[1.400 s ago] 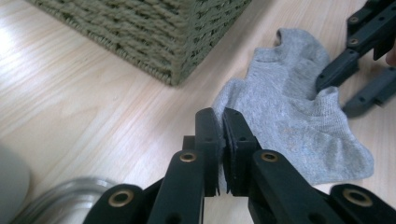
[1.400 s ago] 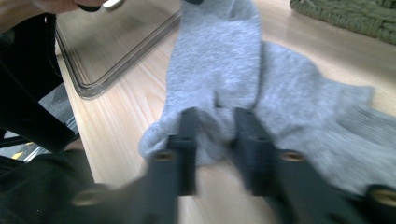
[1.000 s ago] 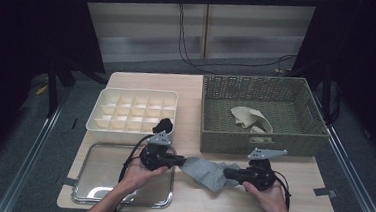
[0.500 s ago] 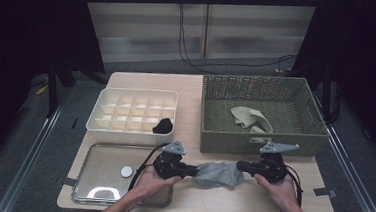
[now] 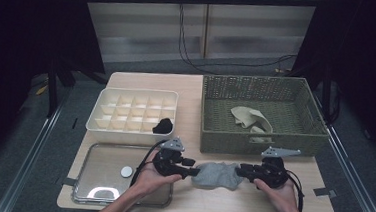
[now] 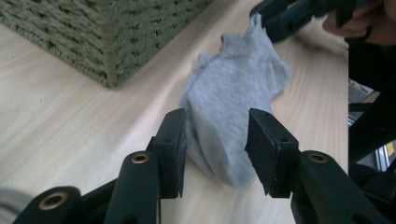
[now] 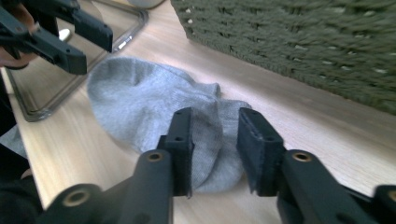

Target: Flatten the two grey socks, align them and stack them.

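While the grey sock (image 5: pixel 217 175) lies flat on the bare wood at the near edge of the table (image 5: pixel 192 91), between the metal tray (image 5: pixel 103 152) and the front wall of the wicker basket (image 5: pixel 210 118), both grippers sit at its ends with nothing pinched. In the left gripper view the left gripper (image 6: pixel 215 142) has its jaws parted widely, one on each side of the sock's near end, with cloth between them but daylight at both pads. In the right gripper view the right gripper (image 7: pixel 214 142) is parted more narrowly astride the other end, again with no grip visible. The likeliest fault from here, as I judge it, is a poor pinch: the fabric is thin and lies flat, so jaws closing level with the table could slide over the top layer or catch only one ply, and the sock would slip free on lifting. Uneven closing is another risk; if one side grips first and pulls, the cloth drags out of the other jaws. The sock also lies near the table's front edge, so a stray push could sweep it off.
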A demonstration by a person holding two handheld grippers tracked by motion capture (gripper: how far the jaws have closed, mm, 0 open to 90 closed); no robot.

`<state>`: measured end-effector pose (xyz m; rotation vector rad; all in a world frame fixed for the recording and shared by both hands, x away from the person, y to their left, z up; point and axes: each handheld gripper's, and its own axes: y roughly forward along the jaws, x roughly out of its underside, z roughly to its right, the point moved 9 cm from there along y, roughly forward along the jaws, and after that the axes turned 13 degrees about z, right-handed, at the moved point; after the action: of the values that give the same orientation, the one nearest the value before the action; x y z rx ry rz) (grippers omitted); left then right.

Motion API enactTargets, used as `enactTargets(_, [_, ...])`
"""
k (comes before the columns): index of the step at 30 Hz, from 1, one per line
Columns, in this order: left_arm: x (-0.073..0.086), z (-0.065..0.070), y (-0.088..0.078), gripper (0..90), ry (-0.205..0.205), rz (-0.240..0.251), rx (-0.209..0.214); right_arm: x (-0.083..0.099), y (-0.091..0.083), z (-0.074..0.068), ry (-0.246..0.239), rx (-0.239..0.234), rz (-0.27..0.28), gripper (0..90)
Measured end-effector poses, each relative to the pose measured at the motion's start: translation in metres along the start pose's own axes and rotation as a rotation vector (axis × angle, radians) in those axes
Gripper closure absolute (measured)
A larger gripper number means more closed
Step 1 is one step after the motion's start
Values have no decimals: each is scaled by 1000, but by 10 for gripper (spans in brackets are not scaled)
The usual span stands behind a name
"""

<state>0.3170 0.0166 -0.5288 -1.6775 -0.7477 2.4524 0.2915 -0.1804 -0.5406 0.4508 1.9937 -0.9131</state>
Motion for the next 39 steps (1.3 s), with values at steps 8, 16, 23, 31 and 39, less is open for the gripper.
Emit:
enactTargets(8, [16,-4,7,831,0,-54,3,4,17,-2,-5,-8,-43,620])
enactTargets(16, [25,-7,5,864,3,-86,-22,3,29,-7,9,-52,-43,793])
enactTargets(23, [18,0,-3,867,12,-52,-4,-7,19,-7,18,-46,8,891])
enactTargets(31, [9,6,-17,868,17,-17,1,-21,9,-5,-13,-26,1,890])
enactTargets(39, [22,-1,-10,869,0,-57,-12,-18,22,5,-5,8,-42,888])
